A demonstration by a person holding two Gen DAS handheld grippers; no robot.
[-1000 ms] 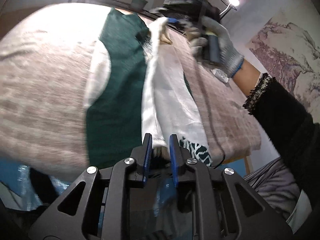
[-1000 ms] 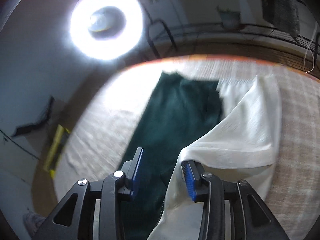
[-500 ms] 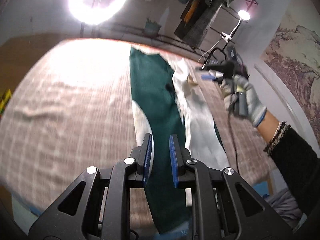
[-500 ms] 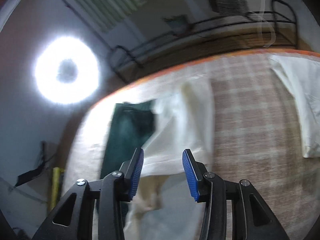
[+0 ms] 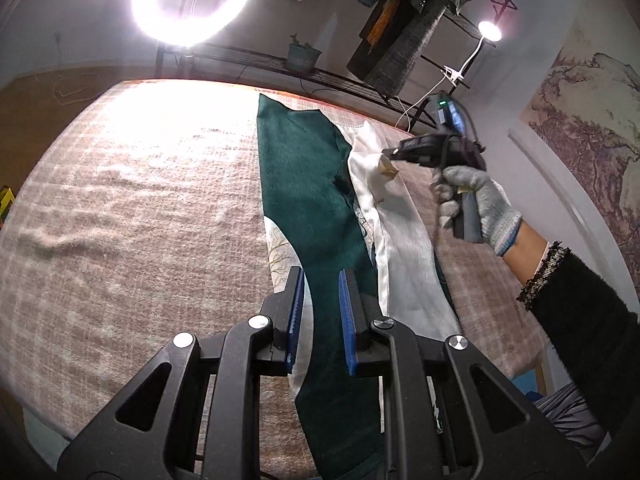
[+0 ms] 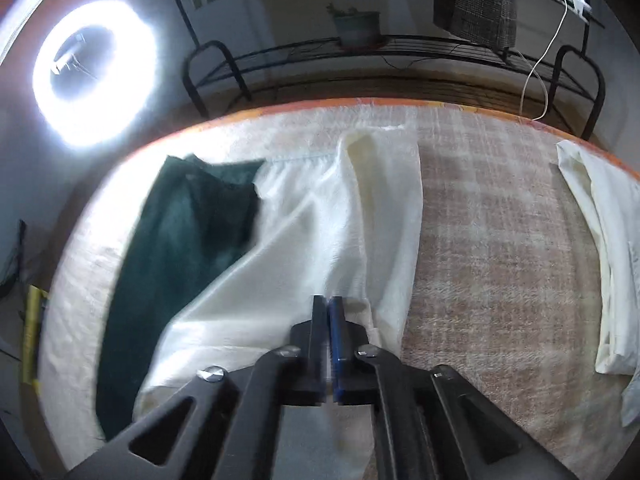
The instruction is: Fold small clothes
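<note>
A garment with dark green fabric [image 5: 308,200] outside and a cream-white lining [image 5: 404,240] lies stretched along the plaid-covered table [image 5: 132,216]. My left gripper [image 5: 320,300] is open and empty, hovering above the green part near the table's front. My right gripper [image 6: 329,312] is shut on a fold of the white lining [image 6: 304,248]; in the left wrist view it [image 5: 390,154] pinches the white cloth near the far end. The green fabric [image 6: 188,240] lies left of the white in the right wrist view.
A folded cream cloth [image 6: 600,248] lies at the table's right side. A ring light [image 5: 192,0] and a metal rack [image 5: 320,76] with a potted plant [image 5: 304,56] stand beyond the far edge. Clothes hang on a rack [image 5: 408,32].
My left gripper let go of the garment and lifted back, now open above it. My right gripper went from open to shut on the white lining.
</note>
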